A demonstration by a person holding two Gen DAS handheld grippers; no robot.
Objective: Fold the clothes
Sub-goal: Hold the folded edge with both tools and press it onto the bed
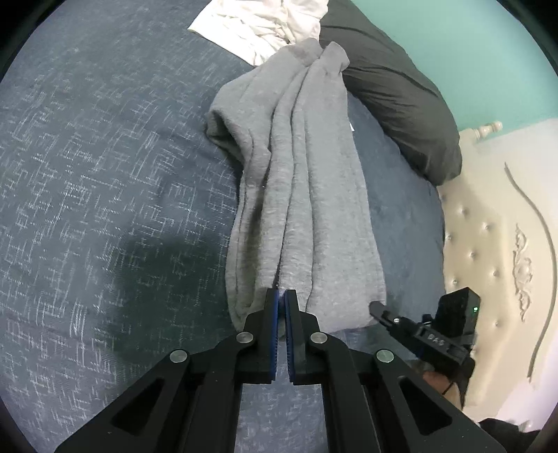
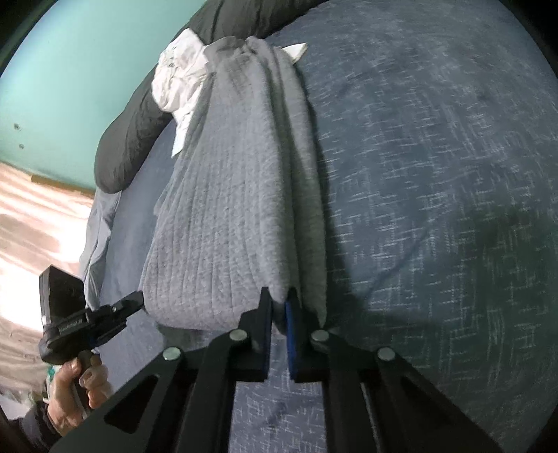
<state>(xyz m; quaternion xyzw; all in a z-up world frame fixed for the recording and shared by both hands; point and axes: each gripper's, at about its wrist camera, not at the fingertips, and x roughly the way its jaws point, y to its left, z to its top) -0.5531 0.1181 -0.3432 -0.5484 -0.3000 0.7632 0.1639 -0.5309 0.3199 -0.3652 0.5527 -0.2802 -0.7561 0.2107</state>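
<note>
- My left fingers [image 1: 281, 296] are pressed together on the near edge of the grey garment [image 1: 300, 195]; a thin fold of the cloth sits pinched between the blue pads.
- My right fingers [image 2: 279, 296] are clamped on the same grey garment [image 2: 237, 209] at its near edge, with cloth caught between the black tips.
- The grey garment lies on the bed, on the dark blue patterned bedspread [image 1: 104, 174], folded into a long narrow strip that runs away from me toward the pillow.
- Its far end touches a crumpled white garment [image 1: 265, 28] and rests against the dark pillow [image 1: 401, 104].
- In the left view my right gripper shows at the lower right, with a small green light on its black box [image 1: 457, 313]; raised lettering on its arm is too blurred to read.
- In the right view my left hand [image 2: 76, 383] grips the other tool's handle; the strip of print on that tool is illegible.
- A cream tufted headboard [image 1: 488, 244] stands beside the bed, below a teal wall [image 1: 470, 52].
</note>
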